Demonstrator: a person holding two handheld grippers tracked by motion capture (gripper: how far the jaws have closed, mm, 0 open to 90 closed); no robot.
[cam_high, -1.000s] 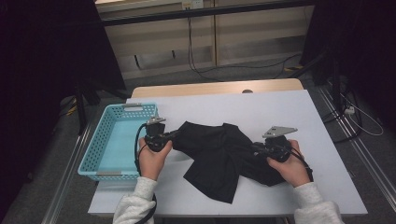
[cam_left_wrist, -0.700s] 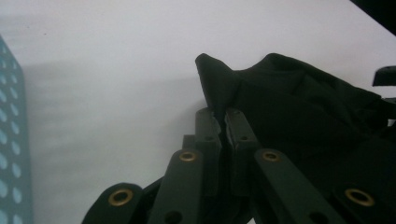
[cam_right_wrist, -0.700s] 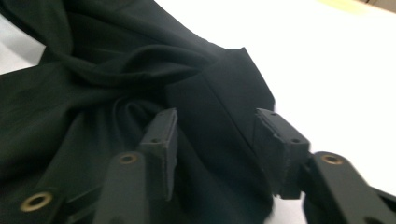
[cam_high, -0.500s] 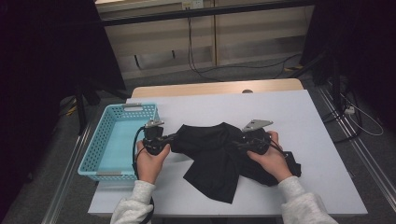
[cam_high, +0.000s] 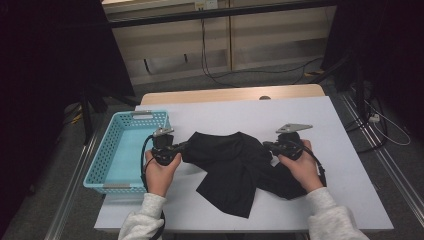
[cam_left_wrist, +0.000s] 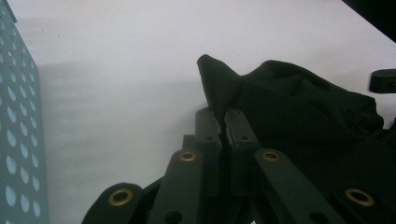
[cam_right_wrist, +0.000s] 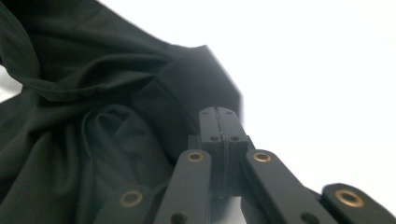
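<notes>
Our right gripper (cam_high: 268, 146) has shifted rightward, jaws just closing on the black garment (cam_high: 235, 165); our left gripper (cam_high: 186, 146) pinches its other edge, the blue basket (cam_high: 111, 165) beside it.

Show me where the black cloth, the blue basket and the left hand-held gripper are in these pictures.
black cloth (cam_high: 230, 160), high view, on its crumpled middle.
blue basket (cam_high: 111, 141), high view, on its perforated left wall.
left hand-held gripper (cam_left_wrist: 223, 122), left gripper view, between its two fingertips, closed on the cloth's edge.

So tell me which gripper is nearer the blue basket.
Left. The left gripper sits just beside the blue basket; the right gripper is across the black cloth.
</notes>
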